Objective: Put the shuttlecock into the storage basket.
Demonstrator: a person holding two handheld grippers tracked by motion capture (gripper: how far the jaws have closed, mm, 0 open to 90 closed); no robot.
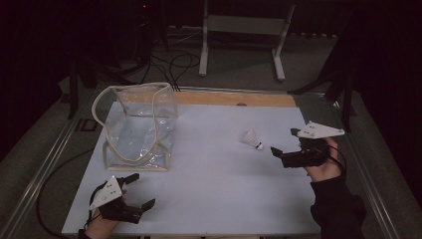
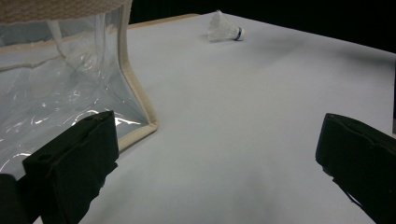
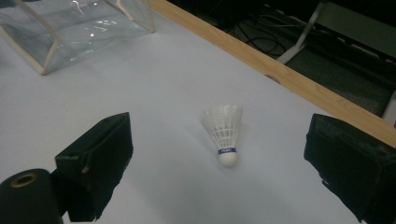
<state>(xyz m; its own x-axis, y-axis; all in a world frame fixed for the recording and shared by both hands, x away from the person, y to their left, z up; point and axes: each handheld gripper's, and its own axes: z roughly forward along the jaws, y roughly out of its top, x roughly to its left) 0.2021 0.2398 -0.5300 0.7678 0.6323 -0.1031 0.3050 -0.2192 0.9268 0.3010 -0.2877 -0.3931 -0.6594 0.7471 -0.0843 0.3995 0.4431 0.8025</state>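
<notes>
1. The left gripper [image 1: 141, 189] sits at the table's near left corner, its jaws spread wide with nothing between them. In the left gripper view its left jaw lies just beside the near corner of the clear bag [image 2: 56, 93], though I cannot tell whether they touch.
2. The clear bag [image 1: 139, 130] stands upright on the white table [image 1: 209, 174], left of centre, with cream trim and looping handles. Nothing can be made out inside it.
3. The shuttlecock [image 1: 252, 139] lies on its side on the table, right of centre and well apart from the bag.
4. The right gripper [image 1: 284, 143] is held just right of the shuttlecock, jaws spread wide and empty. In the right gripper view the shuttlecock [image 3: 224, 133] lies ahead between the two jaws, cork end toward the camera, touching neither.
</notes>
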